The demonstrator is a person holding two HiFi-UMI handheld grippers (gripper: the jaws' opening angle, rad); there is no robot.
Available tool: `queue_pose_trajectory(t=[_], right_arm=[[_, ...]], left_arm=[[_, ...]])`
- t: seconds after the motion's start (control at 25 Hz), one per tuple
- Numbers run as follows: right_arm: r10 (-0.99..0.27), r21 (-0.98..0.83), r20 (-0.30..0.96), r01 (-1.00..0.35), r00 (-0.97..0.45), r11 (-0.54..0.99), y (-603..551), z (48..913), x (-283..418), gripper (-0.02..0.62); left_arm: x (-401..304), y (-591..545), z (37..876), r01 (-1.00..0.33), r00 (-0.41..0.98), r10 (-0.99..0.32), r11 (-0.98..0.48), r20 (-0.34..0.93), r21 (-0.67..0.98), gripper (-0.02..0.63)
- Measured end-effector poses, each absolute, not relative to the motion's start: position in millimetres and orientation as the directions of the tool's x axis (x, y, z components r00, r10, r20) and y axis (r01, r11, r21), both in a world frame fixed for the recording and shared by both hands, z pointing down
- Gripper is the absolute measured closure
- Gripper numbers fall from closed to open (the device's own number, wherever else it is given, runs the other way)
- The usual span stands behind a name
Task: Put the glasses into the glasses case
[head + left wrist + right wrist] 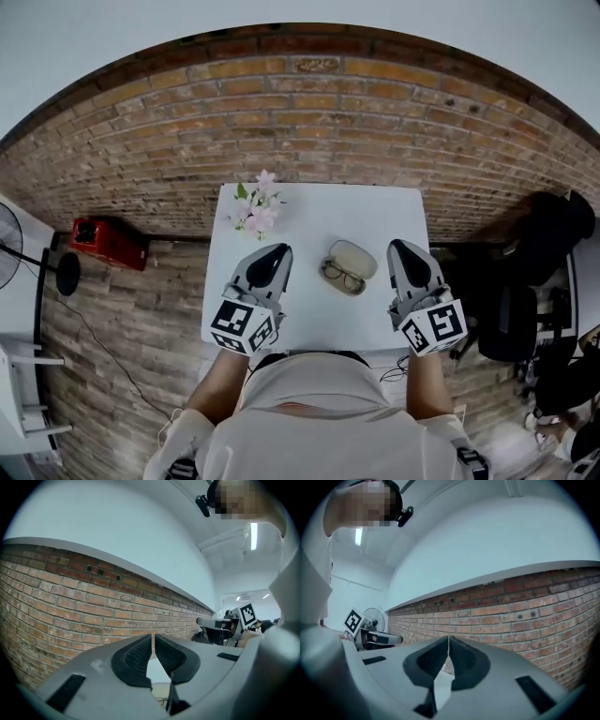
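White table (309, 214) | glasses (343, 277) — long axis diagonal | touching case (354, 256)

Cream glasses case (354, 255), white table (319, 217), pink flowers (256, 210), red-brown brick wall (309, 122).

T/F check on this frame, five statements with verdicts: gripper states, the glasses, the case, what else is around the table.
1. The pink-and-white flowers stand at the far left corner of the white table. True.
2. The left gripper holds the thin-rimmed glasses. False: its jaws are together and empty; the glasses lie on the table between the two grippers.
3. The glasses case is black. False: the oval glasses case is beige.
4. The right gripper has its jaws together with nothing between them. True.
5. A red box sits off the table, to its left. True.
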State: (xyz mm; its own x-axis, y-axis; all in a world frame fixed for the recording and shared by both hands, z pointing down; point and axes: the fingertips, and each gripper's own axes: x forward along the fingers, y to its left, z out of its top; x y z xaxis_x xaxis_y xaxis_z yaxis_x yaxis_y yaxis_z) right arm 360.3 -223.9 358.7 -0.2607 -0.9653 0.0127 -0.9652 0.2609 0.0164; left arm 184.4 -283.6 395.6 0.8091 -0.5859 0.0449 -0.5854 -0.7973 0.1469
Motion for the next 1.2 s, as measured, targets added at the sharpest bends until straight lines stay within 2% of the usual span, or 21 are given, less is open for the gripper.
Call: queue_pose_trajectory(t=[0.04,0.16,0.44,1.2], right_arm=[[-0.968,0.017,-0.008,-0.968,-0.251,0.251,-222,354,360,0.543],[-0.971,0.032,-0.031,-0.971,-0.236,0.235,-219,347,361,0.543],[-0.972,0.047,0.026,-0.971,-0.232,0.233,-225,361,359,0.545],[-0.952,0.032,0.086,-0.954,-0.293,0.297,-232,376,353,0.545]], left_arm=[[184,-285,394,-0.585,0.809,-0.585,-0.798,0.046,0.143,0.574],[186,-287,392,-0.581,0.812,-0.582,-0.801,0.042,0.144,0.574],[190,-285,389,-0.570,0.821,-0.570,-0.811,0.044,0.132,0.574],[199,-276,392,-0.564,0.825,-0.562,-0.815,0.060,0.135,0.574]])
